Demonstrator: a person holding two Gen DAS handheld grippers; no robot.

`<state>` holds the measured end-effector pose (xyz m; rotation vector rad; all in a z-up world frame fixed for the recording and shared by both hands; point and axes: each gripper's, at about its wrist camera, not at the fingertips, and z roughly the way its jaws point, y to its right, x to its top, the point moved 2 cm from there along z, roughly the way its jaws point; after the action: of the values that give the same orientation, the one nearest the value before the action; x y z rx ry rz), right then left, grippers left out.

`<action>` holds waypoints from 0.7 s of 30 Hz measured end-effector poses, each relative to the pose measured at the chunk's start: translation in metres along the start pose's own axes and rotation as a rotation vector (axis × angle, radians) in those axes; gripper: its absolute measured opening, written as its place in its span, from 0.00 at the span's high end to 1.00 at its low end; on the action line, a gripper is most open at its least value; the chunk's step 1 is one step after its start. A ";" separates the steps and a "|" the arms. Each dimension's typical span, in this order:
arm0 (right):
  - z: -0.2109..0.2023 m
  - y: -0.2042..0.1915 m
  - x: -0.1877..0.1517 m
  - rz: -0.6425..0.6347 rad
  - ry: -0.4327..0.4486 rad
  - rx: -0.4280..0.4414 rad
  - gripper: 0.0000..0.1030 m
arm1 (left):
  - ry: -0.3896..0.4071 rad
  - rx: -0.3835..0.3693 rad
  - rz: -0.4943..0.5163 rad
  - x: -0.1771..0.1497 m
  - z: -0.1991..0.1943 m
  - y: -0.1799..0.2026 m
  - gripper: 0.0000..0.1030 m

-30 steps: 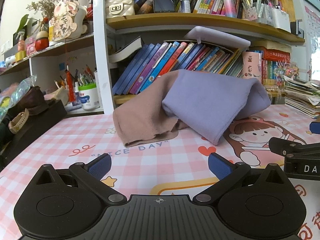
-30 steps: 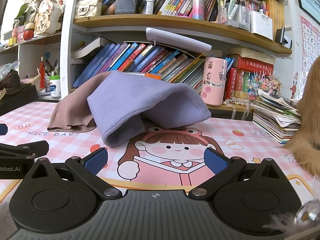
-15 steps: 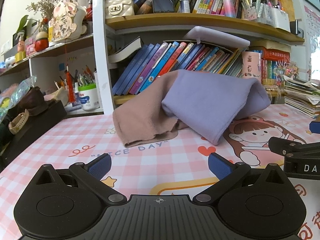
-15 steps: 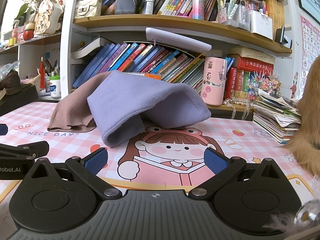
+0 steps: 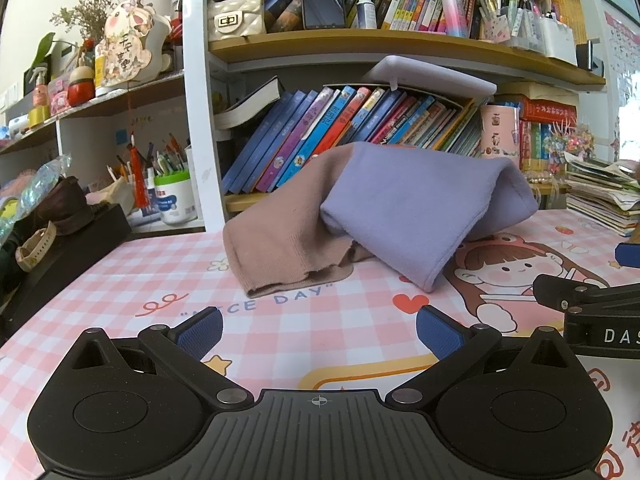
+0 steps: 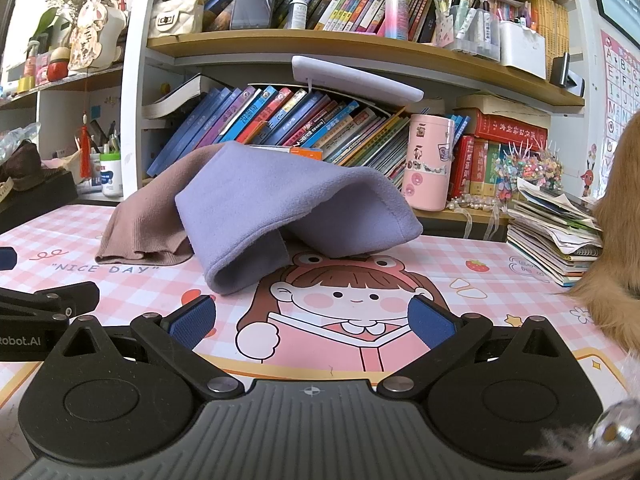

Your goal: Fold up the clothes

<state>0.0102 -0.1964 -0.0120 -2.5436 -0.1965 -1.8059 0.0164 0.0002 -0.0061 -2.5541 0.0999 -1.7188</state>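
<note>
A lilac cloth [image 5: 416, 208] [image 6: 280, 208] lies heaped at the back of the desk, draped over a dusty-pink brown garment [image 5: 280, 236] [image 6: 148, 220] that sticks out on its left. Both lean against the books behind. My left gripper [image 5: 318, 332] stands open low over the pink checked mat [image 5: 280, 332], well short of the clothes, with nothing between its blue pads. My right gripper [image 6: 310, 320] is open too, over the cartoon girl print [image 6: 340, 300], also holding nothing. Each gripper's side shows at the edge of the other's view.
Shelves of leaning books [image 5: 340, 132] rise right behind the clothes. A pink tumbler [image 6: 430, 160] and a stack of papers [image 6: 556, 232] stand at the right, a pen cup [image 5: 174, 196] and a black box [image 5: 60, 248] at the left. Something tan and furry [image 6: 616, 240] fills the right edge.
</note>
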 end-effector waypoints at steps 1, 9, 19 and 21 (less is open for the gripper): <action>0.000 0.000 0.000 0.000 -0.001 0.000 0.00 | -0.001 0.000 -0.001 0.000 0.000 0.000 0.00; 0.001 -0.001 0.001 0.002 -0.003 0.000 0.00 | 0.002 0.004 0.002 0.000 -0.001 0.000 0.00; -0.001 -0.001 0.001 0.002 0.009 -0.017 0.00 | -0.014 -0.031 -0.032 -0.001 0.002 -0.006 0.00; -0.001 0.001 0.001 0.012 0.011 -0.012 0.00 | -0.013 -0.022 -0.038 -0.001 0.002 -0.007 0.00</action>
<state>0.0092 -0.1979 -0.0108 -2.5360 -0.1702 -1.8225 0.0179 0.0070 -0.0068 -2.5983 0.0706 -1.7237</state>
